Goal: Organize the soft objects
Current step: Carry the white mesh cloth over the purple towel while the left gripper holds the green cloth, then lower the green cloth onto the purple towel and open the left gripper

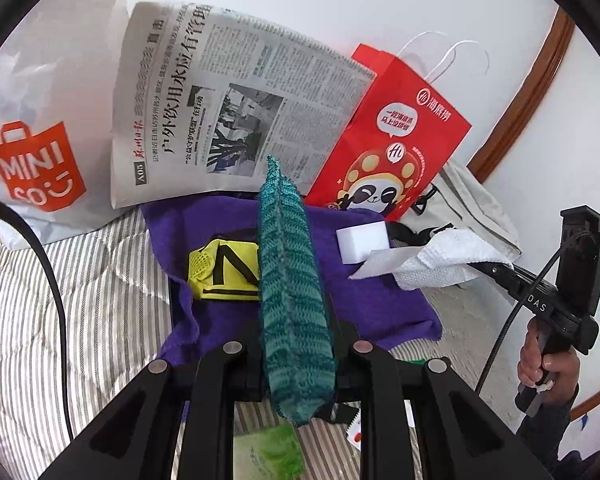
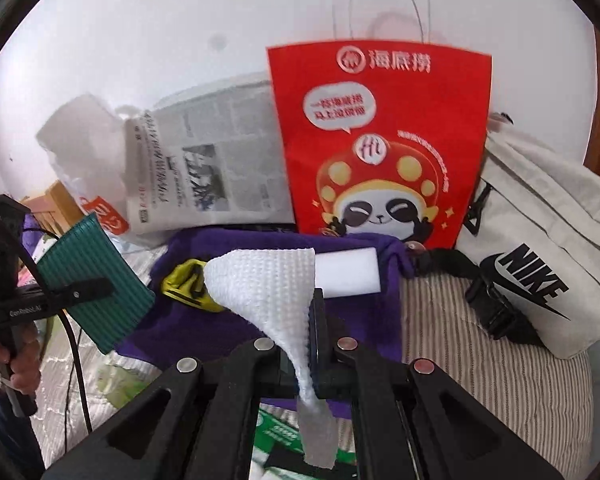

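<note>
My left gripper point(image 1: 296, 344) is shut on a teal knitted cloth point(image 1: 290, 280), held edge-on above a purple towel point(image 1: 380, 300); it also shows in the right wrist view point(image 2: 96, 284). My right gripper point(image 2: 300, 344) is shut on a white textured cloth point(image 2: 268, 280), seen from the left wrist view point(image 1: 432, 260). On the purple towel point(image 2: 188, 328) lie a yellow mesh item with black stripes point(image 1: 224, 272) and a white foam block point(image 1: 362, 242). The block also shows in the right wrist view point(image 2: 348, 276), the yellow item partly hidden point(image 2: 184, 280).
A newspaper point(image 1: 228, 108), a red panda paper bag point(image 1: 392, 136) and a white MINISO bag point(image 1: 36, 160) lean on the wall behind. A beige Nike bag point(image 2: 540, 264) lies at right. All rest on a striped bedcover point(image 1: 80, 320). Green packets point(image 1: 272, 452) lie below the grippers.
</note>
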